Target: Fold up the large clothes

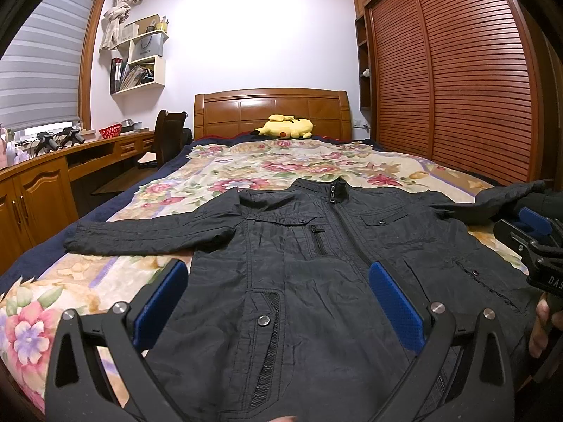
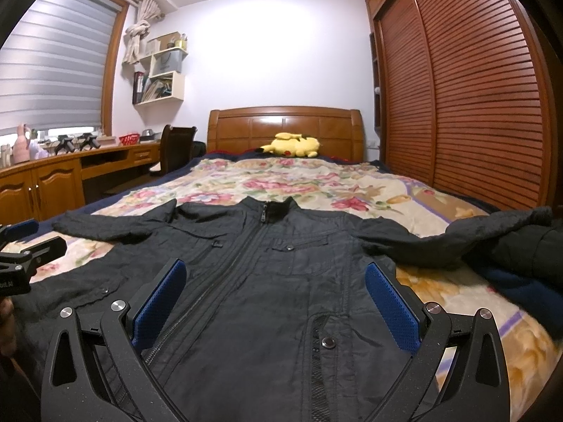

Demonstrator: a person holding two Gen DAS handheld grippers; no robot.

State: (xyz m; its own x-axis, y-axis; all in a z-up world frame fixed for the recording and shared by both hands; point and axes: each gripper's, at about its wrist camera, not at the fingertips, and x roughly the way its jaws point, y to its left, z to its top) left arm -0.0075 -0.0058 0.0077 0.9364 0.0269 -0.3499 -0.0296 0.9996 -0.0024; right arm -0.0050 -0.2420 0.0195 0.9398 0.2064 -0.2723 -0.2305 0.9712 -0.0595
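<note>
Both your grippers, left point(image 1: 278, 302) and right point(image 2: 274, 302), hover with fingers spread wide and empty over the jacket point(image 1: 316, 263), which lies flat, zipped, front up, sleeves out, on the floral bed point(image 1: 246, 161).

A bed point(image 1: 415, 172) with a floral blanket point(image 1: 267, 165) carries a black jacket point(image 1: 316, 263) lying flat, zipped, sleeves out toward 9 and 3 o'clock. At 12 o'clock, a yellow plush toy point(image 1: 286, 127) rests by the wooden headboard point(image 1: 271, 109). Another dark garment point(image 2: 520, 256) lies at 3 o'clock, touching the sleeve.
</note>
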